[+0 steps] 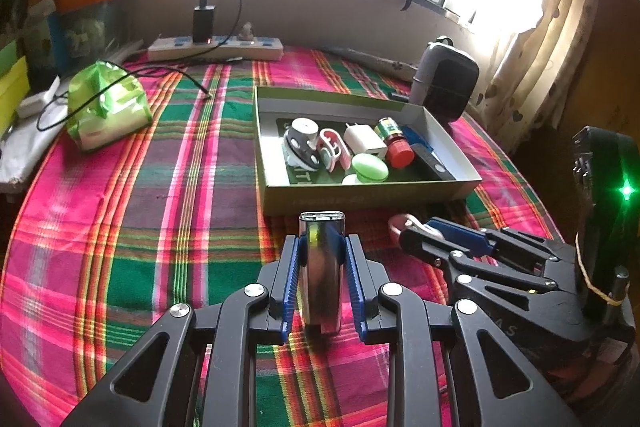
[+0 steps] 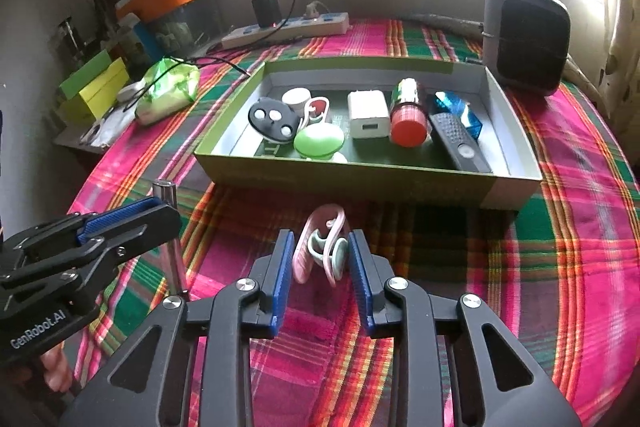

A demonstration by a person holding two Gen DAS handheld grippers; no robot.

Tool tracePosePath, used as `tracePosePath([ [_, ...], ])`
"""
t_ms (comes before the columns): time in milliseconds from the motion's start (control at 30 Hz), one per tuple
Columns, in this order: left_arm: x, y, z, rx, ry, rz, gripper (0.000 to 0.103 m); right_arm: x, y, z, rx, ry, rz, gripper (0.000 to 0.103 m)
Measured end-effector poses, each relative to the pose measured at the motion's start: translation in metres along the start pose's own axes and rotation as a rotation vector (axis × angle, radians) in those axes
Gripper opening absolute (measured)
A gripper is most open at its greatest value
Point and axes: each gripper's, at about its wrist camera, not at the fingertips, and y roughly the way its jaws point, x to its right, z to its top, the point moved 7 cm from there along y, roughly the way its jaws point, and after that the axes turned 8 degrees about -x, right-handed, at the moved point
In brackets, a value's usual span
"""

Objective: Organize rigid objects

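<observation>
Left wrist view: left gripper (image 1: 322,259) clamped on a shiny metal case (image 1: 321,269), blue pads tight on both its sides, case sticking up past the fingertips, just short of the cardboard box (image 1: 360,193) on the plaid cloth (image 1: 140,187).

Right wrist view: right gripper (image 2: 320,259) partly open around a pink clip (image 2: 320,251); clip between the pads, near the right pad, contact unclear. Box just ahead, holding white charger (image 2: 368,115), red-capped bottle (image 2: 408,115), green knob (image 2: 319,142).
</observation>
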Motion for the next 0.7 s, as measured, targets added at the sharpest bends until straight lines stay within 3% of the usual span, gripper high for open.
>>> tracePosePath([
  [400,0.013,-0.008,0.021,0.027,0.037,0.006,0.022,0.007,-0.023,0.014,0.055,-0.019,-0.009,0.026],
  [700,0.005,0.004,0.005,-0.029,0.027,0.027,0.022,0.014,-0.023,0.013,0.056,-0.006,0.003,0.026],
])
